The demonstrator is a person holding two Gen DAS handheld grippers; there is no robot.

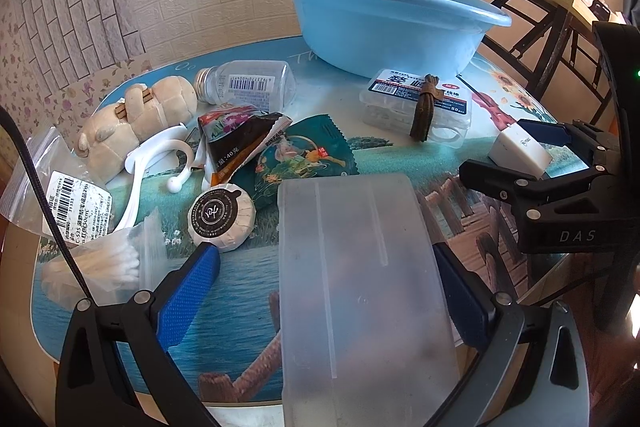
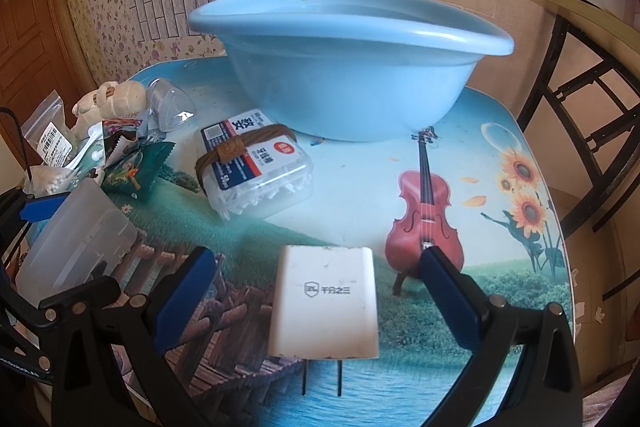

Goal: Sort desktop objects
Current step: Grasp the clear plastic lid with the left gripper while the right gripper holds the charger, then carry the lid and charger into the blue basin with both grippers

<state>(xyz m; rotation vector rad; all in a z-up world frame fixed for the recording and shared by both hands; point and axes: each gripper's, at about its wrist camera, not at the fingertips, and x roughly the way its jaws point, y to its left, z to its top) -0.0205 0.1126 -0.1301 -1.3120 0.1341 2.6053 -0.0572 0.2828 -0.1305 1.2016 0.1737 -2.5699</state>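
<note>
Jaws spread wide on both sides: our left gripper point(image 1: 320, 291) straddles the frosted translucent plastic box point(image 1: 360, 291), which leans against the right pad with a clear gap at the other pad, and our right gripper point(image 2: 316, 291) brackets the white wall charger point(image 2: 325, 301) lying flat on the picture-printed table point(image 2: 500, 267), touching neither pad. We judge both grasps still pending. Next we close squarely, lift, and carry toward the light blue plastic basin point(image 2: 344, 75) at the back, the likely drop-off.
</note>
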